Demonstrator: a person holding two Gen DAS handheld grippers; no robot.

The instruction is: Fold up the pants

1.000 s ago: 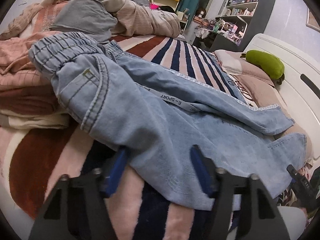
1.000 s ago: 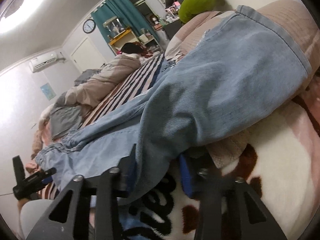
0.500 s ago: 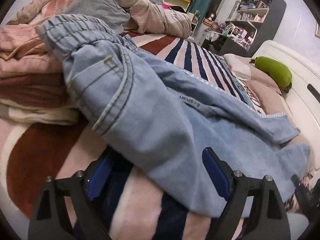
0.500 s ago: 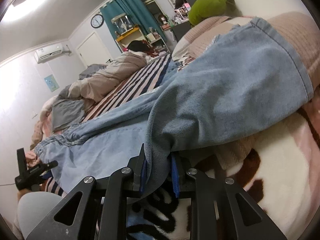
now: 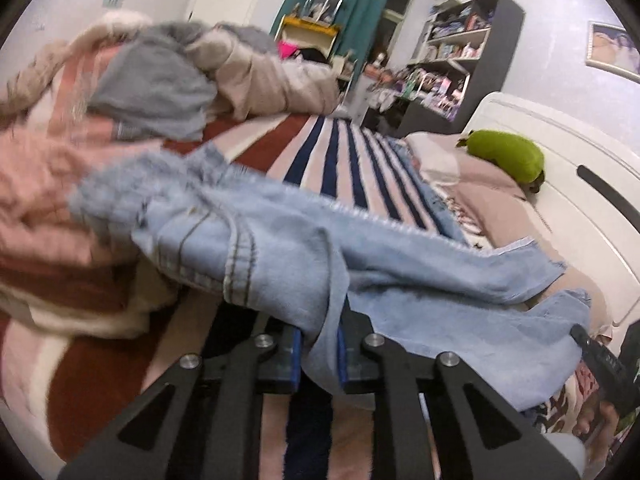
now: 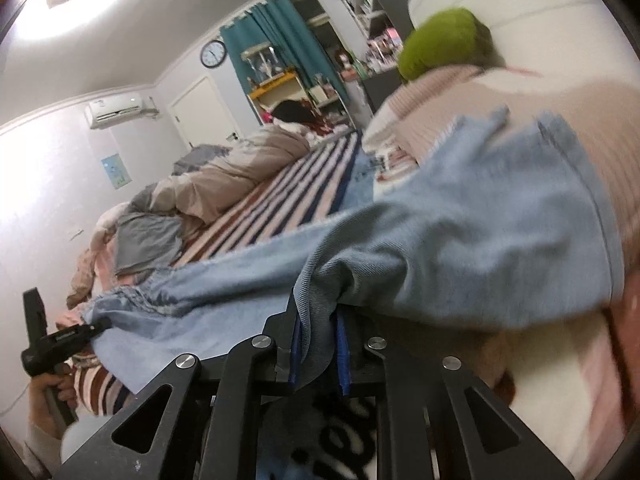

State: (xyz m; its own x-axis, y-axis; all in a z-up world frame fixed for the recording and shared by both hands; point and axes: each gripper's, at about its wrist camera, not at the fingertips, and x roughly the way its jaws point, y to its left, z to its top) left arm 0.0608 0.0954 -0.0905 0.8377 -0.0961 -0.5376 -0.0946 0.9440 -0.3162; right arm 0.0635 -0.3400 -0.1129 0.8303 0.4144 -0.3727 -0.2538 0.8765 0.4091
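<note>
Both tools — left tool (image 5: 319, 354), right tool (image 6: 320, 354) still closing — pinched the light-blue denim pants (image 5: 400, 264) at six o'clock; lifting evenly would keep them taut.

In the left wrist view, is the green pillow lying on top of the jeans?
No, the green pillow lies near the white headboard, apart from the jeans, which are spread nearer the camera.

Pants (image 5: 400, 264) lie across the striped blanket (image 5: 340, 152), waist end left, leg ends right in the left wrist view. Left gripper (image 5: 319, 354) sits at their near edge by the waist, right gripper (image 6: 320, 354) at the near edge of a leg. Heaped bedding (image 5: 260, 68) behind; plush toy (image 5: 508, 154) on the pillow (image 5: 472, 176), far right.
</note>
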